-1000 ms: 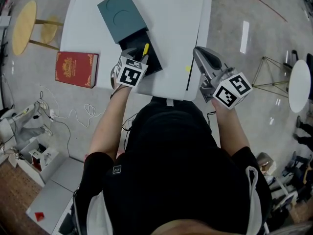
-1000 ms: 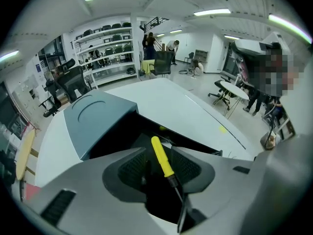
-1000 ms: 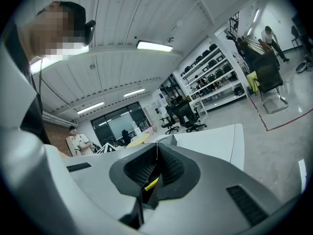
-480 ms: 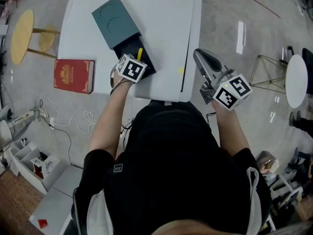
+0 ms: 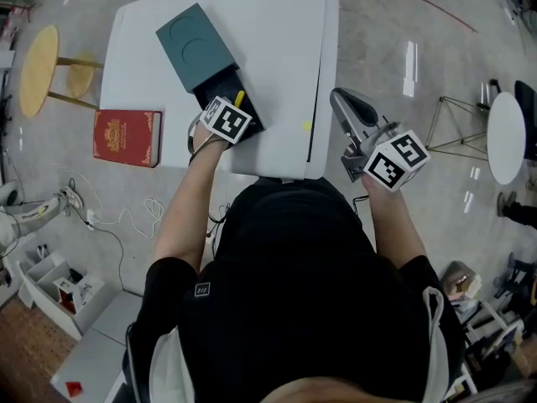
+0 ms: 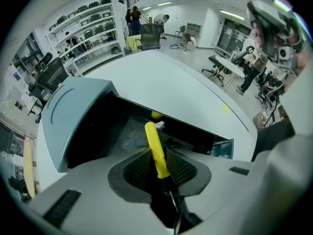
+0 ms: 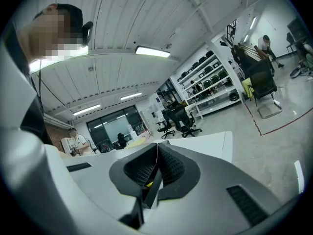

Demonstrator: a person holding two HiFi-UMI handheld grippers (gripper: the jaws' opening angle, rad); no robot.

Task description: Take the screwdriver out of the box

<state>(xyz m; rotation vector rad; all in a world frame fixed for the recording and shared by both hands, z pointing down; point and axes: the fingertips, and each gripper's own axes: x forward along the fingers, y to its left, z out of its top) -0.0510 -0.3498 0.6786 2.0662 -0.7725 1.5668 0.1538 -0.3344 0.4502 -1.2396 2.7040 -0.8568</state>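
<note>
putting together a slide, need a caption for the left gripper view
Left hand-held gripper, jaws closing on a yellow-handled screwdriver in the slid-open grey-green box on a white table.

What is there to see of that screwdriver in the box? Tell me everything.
The screwdriver has a slim, round yellow handle, plastic by its look, then a black collar and a thin dark shaft that runs back toward the camera in the left gripper view. The handle's end points into the black inside of the open box. It lies lengthwise between the jaws of the left gripper, which are closing, the ridged pads right against the handle's sides. Its tip cannot be made out.
</note>
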